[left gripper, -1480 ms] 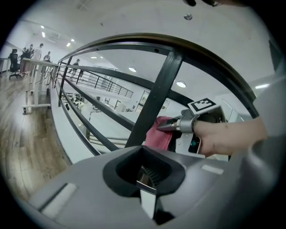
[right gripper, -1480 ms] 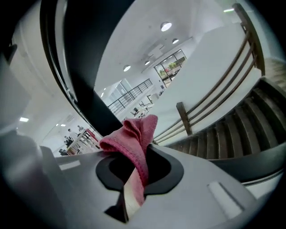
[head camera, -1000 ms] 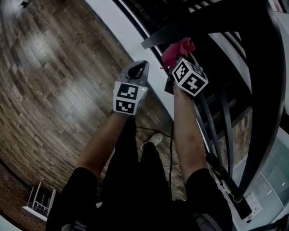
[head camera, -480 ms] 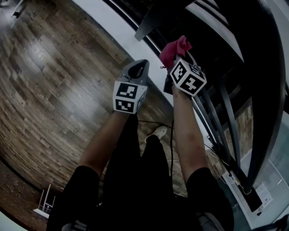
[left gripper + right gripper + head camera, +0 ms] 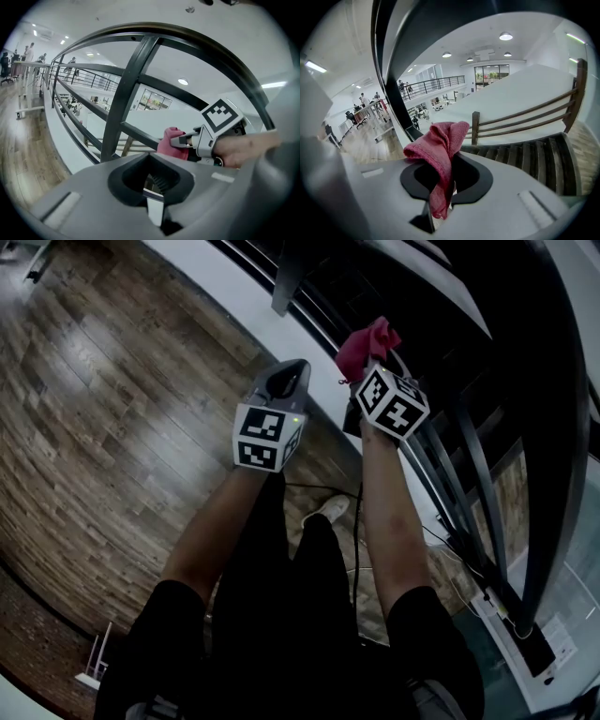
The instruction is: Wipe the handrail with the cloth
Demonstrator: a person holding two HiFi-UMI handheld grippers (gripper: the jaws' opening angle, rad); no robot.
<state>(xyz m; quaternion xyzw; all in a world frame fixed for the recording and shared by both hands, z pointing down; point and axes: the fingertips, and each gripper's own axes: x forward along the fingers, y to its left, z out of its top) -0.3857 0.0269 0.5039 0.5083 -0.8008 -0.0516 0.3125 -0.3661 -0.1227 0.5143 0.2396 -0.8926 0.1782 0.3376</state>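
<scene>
- Broadly: brown wood plank floor (image 5: 112, 409) fills the left of the head view.
- Dark metal handrail with a curved top rail and slanted bars (image 5: 561, 409) sweeps down the right side.
- Left gripper (image 5: 154, 199): jaws together, nothing between them. It is held beside the right one, apart from the railing.
- Right gripper (image 5: 440, 197): jaws clamped on a fold of the cloth, raised among the railing bars.
- Pink terry cloth (image 5: 440, 145): bunched above the jaws, with a short tail below. It sits near a lower bar; cannot tell if it touches. It is not on the top rail.
- Judgement: the stroke is being set up.
  - Bring the bunched part onto the top rail.
  - Press so fabric, not jaw, meets the metal, and follow the curve with even pressure.
  - Only a fold is pinched and drag could tug it loose, so keep the clamp firm.
</scene>
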